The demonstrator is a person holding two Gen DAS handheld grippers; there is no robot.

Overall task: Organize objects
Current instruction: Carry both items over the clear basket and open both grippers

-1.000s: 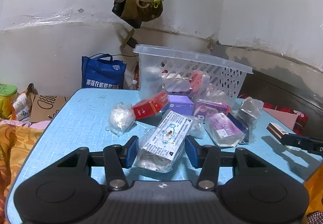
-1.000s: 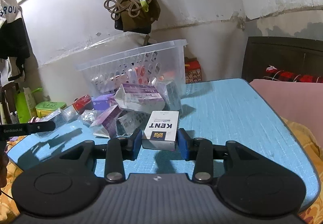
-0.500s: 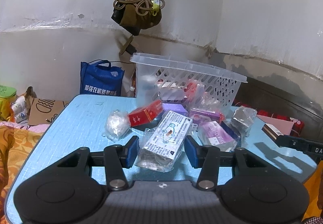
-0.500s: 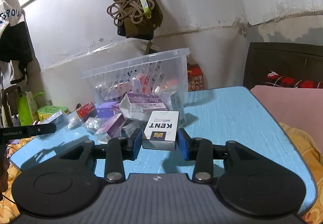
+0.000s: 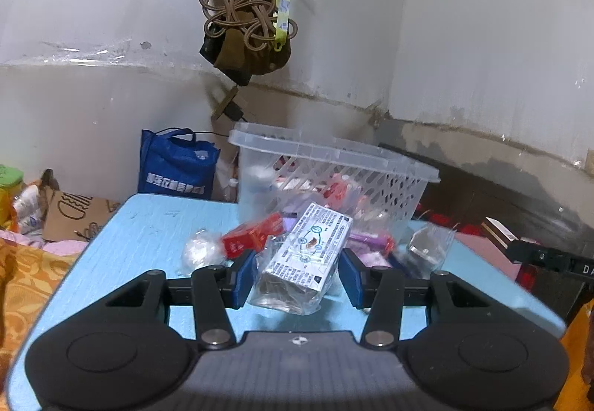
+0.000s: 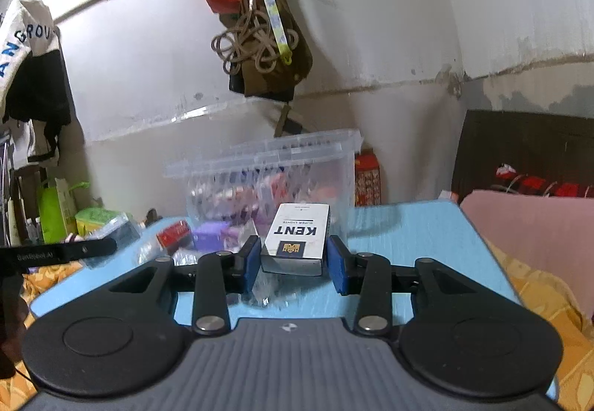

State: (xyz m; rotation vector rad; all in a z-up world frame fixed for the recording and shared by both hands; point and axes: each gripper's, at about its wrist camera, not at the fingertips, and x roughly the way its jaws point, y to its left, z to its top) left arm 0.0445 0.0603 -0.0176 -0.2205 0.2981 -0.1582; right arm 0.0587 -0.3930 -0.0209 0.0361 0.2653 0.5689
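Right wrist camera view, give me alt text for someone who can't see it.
The right gripper holds a white KENT cigarette pack above a blue table. Behind it stands a clear plastic basket with small boxes piled beside it.

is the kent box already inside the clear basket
No, the KENT box sits clamped between the right gripper pads, in front of the clear basket.

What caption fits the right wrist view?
Right gripper holds a white KENT box before the clear basket.
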